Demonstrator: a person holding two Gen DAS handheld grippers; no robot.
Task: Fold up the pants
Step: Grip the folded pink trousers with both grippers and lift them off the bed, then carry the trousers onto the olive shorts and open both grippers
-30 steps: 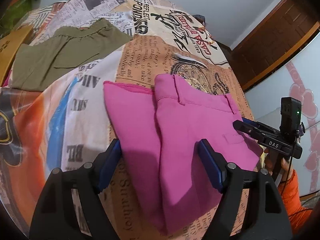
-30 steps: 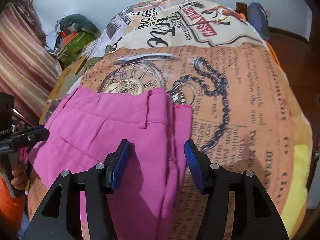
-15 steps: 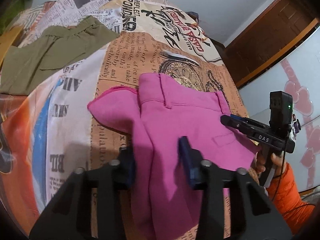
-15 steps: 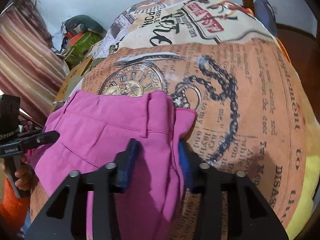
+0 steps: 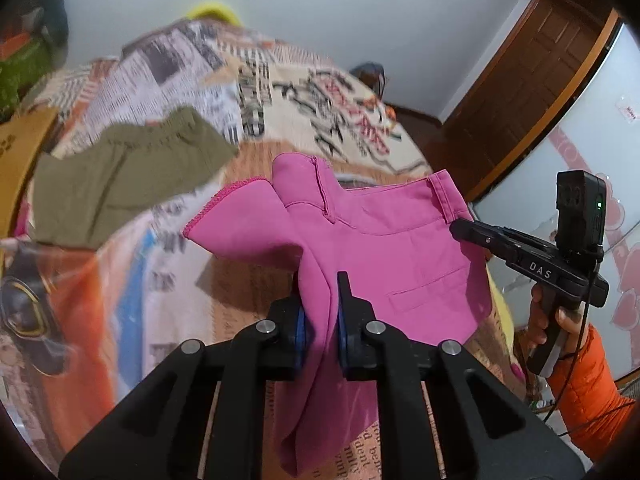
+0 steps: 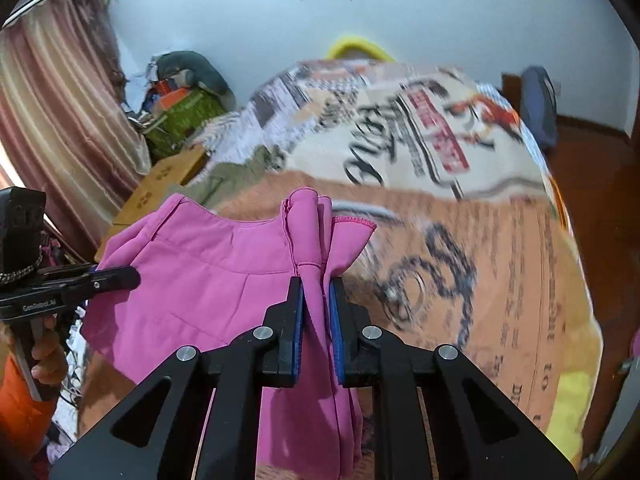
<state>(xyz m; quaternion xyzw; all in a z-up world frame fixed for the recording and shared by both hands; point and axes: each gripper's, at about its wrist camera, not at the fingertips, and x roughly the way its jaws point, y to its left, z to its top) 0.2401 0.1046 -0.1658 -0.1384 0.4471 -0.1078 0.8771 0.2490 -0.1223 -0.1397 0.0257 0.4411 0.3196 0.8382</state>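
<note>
A newspaper-print bedspread [image 5: 168, 76] covers the bed, with olive-green shorts [image 5: 120, 176] lying on it at ten o'clock, a wooden door [image 5: 532, 92] at two o'clock, and, in the right wrist view, a striped pink curtain [image 6: 52, 128] and cardboard box [image 6: 160, 184] at nine o'clock.

Both grippers have black frames with silver screws and blue-padded fingers [image 5: 299, 330], the right gripper [image 5: 460, 226], at three o'clock, marked "DAS" in white, with an orange sleeve [image 5: 588, 384].

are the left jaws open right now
No, the left gripper is shut on a bunched fold of the pink pants.
</note>
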